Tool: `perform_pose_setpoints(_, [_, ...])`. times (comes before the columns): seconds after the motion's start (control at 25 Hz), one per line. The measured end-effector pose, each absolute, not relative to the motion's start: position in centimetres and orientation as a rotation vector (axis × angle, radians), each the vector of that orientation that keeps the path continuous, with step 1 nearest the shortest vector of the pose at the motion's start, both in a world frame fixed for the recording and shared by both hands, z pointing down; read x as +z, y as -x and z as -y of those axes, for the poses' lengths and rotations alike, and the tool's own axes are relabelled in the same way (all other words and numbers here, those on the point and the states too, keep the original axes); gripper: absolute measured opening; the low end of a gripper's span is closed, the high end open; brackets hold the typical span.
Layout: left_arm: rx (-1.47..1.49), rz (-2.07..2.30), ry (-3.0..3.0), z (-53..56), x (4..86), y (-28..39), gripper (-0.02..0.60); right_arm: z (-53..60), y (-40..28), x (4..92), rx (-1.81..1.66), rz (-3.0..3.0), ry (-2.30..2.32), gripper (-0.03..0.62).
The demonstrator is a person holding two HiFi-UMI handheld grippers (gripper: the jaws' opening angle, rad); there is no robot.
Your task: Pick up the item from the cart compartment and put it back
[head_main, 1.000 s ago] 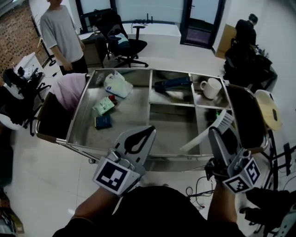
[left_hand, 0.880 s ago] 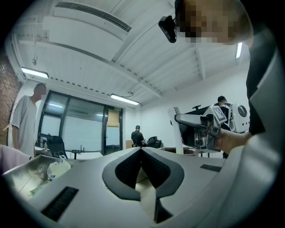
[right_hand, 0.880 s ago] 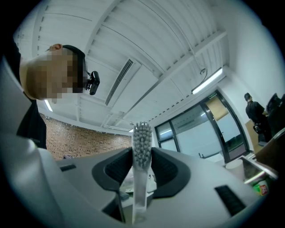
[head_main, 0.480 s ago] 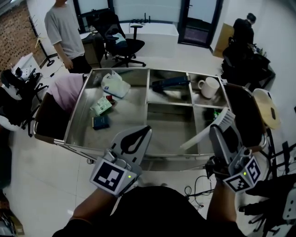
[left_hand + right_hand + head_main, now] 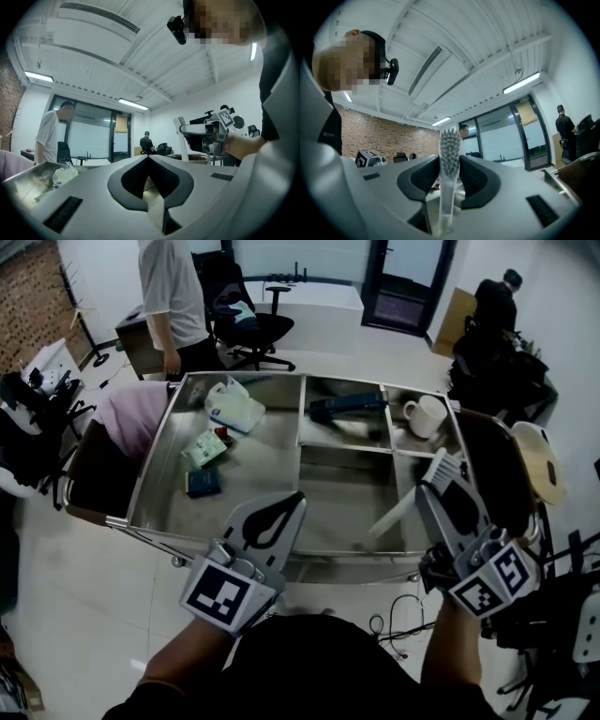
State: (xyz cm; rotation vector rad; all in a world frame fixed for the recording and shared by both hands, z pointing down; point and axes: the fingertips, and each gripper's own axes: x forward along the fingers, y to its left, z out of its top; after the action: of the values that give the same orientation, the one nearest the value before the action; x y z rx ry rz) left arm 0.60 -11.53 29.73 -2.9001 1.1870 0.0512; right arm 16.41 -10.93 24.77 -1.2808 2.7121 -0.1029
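A white brush (image 5: 439,470) with a long handle is clamped in my right gripper (image 5: 441,491). It hangs over the front right part of the steel cart (image 5: 150,512), bristles up and handle slanting down to the left. In the right gripper view the brush (image 5: 450,154) stands upright between the pads, which press on its neck. My left gripper (image 5: 279,512) is shut with nothing in it, held level above the cart's front rim. The left gripper view shows its tips (image 5: 149,157) meeting, with the brush (image 5: 180,136) off to the right.
The cart holds a white mug (image 5: 427,415), a dark blue item (image 5: 347,407), a white bag (image 5: 234,407), a green packet (image 5: 204,450) and a small blue booklet (image 5: 202,482). Pink cloth (image 5: 131,418) drapes its left end. A person (image 5: 173,296) stands beyond it, by office chairs.
My right gripper has shifted slightly left and down with the brush and rolled a little. The left gripper has stayed put. The standing person has walked right, closer to the cart's far left corner.
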Motion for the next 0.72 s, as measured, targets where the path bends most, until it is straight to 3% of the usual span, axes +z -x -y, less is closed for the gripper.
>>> perform_pose_setpoints(0.72, [0.072,-1.254,2.887,12.7,30.5,1.4,0.000,16.6,-12.4,30.0,-0.178,-2.998,1.407,0.155])
